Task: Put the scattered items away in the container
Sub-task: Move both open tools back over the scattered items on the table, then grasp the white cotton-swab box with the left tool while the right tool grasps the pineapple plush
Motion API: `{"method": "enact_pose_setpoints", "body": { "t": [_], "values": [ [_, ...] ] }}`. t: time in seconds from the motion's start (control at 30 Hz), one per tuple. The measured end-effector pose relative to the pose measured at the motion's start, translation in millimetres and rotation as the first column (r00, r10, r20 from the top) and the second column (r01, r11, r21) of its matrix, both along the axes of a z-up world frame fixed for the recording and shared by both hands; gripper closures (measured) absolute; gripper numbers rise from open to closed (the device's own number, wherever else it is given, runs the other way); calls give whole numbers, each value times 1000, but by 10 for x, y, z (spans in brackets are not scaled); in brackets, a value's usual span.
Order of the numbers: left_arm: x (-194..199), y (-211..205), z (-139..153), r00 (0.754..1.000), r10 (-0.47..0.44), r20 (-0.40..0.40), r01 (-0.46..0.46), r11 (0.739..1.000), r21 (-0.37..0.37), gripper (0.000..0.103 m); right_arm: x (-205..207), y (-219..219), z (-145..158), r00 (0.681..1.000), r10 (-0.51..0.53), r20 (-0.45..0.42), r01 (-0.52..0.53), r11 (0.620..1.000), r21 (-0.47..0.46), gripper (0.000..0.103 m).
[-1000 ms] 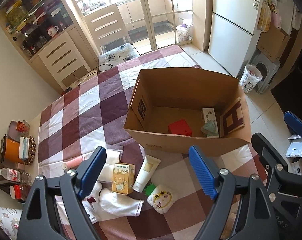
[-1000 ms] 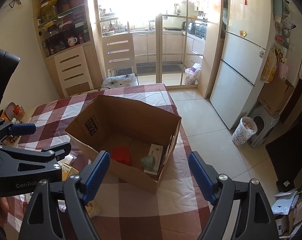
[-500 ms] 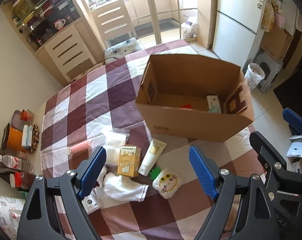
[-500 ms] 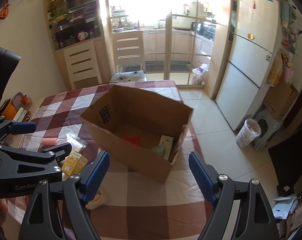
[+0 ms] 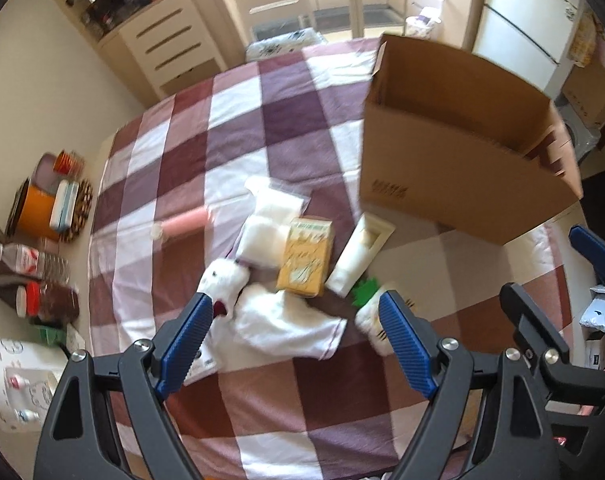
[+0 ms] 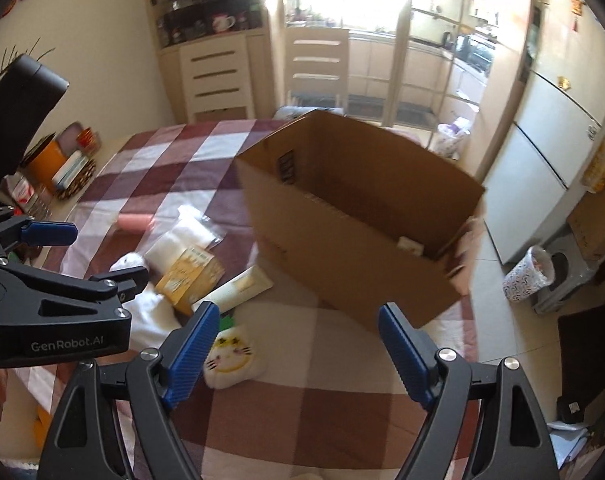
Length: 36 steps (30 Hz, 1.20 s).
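Left wrist view looks steeply down on the heap: the left gripper [image 5: 292,334] has its jaws wide apart with nothing between them, and the white cloth [image 5: 286,326] lies straight ahead of the gap, just past the blue pads. Beyond the cloth come the yellow carton [image 5: 305,256], the cream tube [image 5: 360,254] and the clear bag [image 5: 268,220], with the pink tube [image 5: 182,224] off to the left on the checked tablecloth [image 5: 238,120]. The box [image 5: 454,176] stands up and to the right of the heap, near it but not touching.

From the right wrist view, the right gripper [image 6: 298,350] is also spread and empty. The cat toy [image 6: 230,360] lies just beside its left pad, towards the lower left, and the box [image 6: 342,240] sits straight ahead, closer to this hand than to the other.

So the left hand seems the nearer one for the cloth and carton, the right for the cat toy. The cream tube's long axis runs diagonally, its flat end towards the box; jaws would probably need to close across that axis, not along it. The cloth is limp and may drag its neighbours when lifted.
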<state>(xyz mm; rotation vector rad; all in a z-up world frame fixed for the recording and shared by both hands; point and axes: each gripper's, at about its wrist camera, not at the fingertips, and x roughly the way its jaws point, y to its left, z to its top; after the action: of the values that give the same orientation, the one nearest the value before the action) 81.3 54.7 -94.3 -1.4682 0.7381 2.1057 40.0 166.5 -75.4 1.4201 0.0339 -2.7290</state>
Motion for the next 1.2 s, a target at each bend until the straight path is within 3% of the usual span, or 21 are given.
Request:
{"method": "enact_pose_setpoints", "body": {
  "t": [0.2, 0.4, 0.57, 0.73, 0.83, 1.07, 1.2],
  "values": [
    [-79, -461, -290, 997, 75, 25, -74, 997, -28, 17, 36, -219, -144, 998, 55, -6, -55, 998, 0, 19],
    [-167, -1067, -657, 982, 182, 43, -179, 982, -67, 17, 107, -346, -500, 992, 117, 37, -116, 993, -14, 19],
    [-258, -1649, -972, 947, 311, 76, -307, 950, -62, 17, 178, -476, -844, 982, 155, 107, -153, 988, -24, 19],
    [-401, -2026, -1217, 900, 422, 112, -419, 907, -45, 17, 190, -616, -971, 975, 177, 136, -175, 984, -28, 19],
    [-501, -2093, -1316, 890, 443, 114, -442, 896, -33, 16, 198, -693, -966, 972, 196, 130, -196, 980, -14, 19],
    [-648, -1837, -1324, 923, 364, 123, -369, 929, 21, 17, 198, -770, -988, 967, 209, 145, -211, 977, -3, 19],
    [-762, -1750, -1445, 915, 377, 140, -384, 923, 21, 17, 166, -747, -1006, 969, 192, 156, -194, 981, -3, 19]
  ]
}}
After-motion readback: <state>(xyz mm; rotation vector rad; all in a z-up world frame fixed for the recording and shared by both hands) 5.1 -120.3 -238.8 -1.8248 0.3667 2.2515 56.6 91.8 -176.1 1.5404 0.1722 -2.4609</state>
